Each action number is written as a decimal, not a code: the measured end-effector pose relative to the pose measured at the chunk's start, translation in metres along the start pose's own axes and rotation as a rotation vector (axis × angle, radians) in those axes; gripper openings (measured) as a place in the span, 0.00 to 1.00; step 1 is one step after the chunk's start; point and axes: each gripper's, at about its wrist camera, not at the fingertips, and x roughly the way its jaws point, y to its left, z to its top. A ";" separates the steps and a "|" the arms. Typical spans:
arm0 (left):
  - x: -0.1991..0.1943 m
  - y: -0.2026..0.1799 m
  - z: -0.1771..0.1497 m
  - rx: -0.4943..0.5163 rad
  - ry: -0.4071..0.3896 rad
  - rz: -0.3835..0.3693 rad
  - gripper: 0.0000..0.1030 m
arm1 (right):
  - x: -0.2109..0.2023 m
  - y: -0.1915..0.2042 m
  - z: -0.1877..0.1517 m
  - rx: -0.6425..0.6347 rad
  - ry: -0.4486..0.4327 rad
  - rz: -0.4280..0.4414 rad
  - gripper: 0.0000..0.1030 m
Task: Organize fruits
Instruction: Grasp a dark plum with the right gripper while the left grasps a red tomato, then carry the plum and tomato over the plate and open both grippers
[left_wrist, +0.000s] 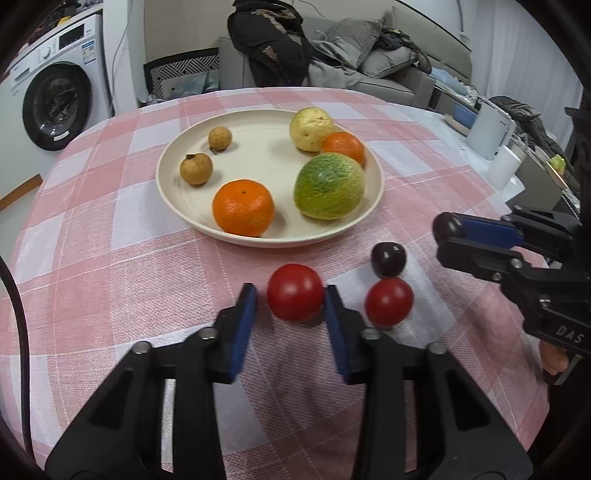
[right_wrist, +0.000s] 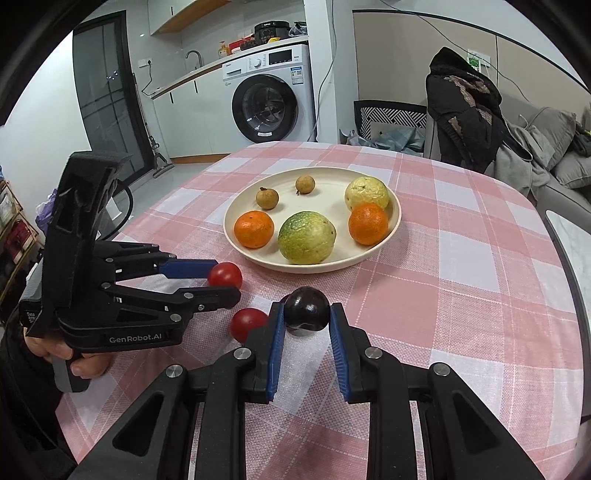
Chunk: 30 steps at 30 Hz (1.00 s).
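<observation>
1. Grippers came first, nearest the cameras. The left gripper (left_wrist: 290, 295) stood spread around the larger red tomato (left_wrist: 295, 291), its right pad touching or nearly touching the skin and a clear gap on the left side; it was not yet pinching. The right gripper (right_wrist: 306, 314) bracketed the dark plum (right_wrist: 307, 309), pads close on both flanks, though whether they pressed or merely framed it could not be told.

2. Both fruits sat on the counter (left_wrist: 110, 266), on the near side of the plate (left_wrist: 173, 192). A smaller red tomato (left_wrist: 388, 301) lay between them, also short of the plate and just beside the plum.

3. Doing this step well probably meant centring the left gripper so both pads met the tomato together; closing off-centre would likely roll it toward the small tomato.

4. Squeezing should have been gentle, since tomato and plum both looked smooth, round and easily bruised.

5. Lifting one fruit at a time seemed wise, as the two grippers worked close together and the small tomato could be knocked.

6. Farther off, the plate held two oranges, a green-yellow fruit (left_wrist: 328, 185), a pale yellow fruit (left_wrist: 311, 128) and two small brown fruits. Bare room showed at the plate's middle (left_wrist: 258, 155), which seemed the safest landing spot.
</observation>
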 end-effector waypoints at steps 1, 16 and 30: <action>-0.001 -0.002 0.000 0.010 -0.003 -0.003 0.26 | 0.000 0.000 0.000 -0.001 0.001 0.001 0.24; -0.026 -0.003 0.004 0.034 -0.096 0.012 0.26 | -0.006 -0.005 0.001 0.038 -0.049 0.006 0.24; -0.063 0.013 0.025 -0.003 -0.206 0.042 0.26 | -0.018 -0.030 0.025 0.161 -0.188 -0.008 0.24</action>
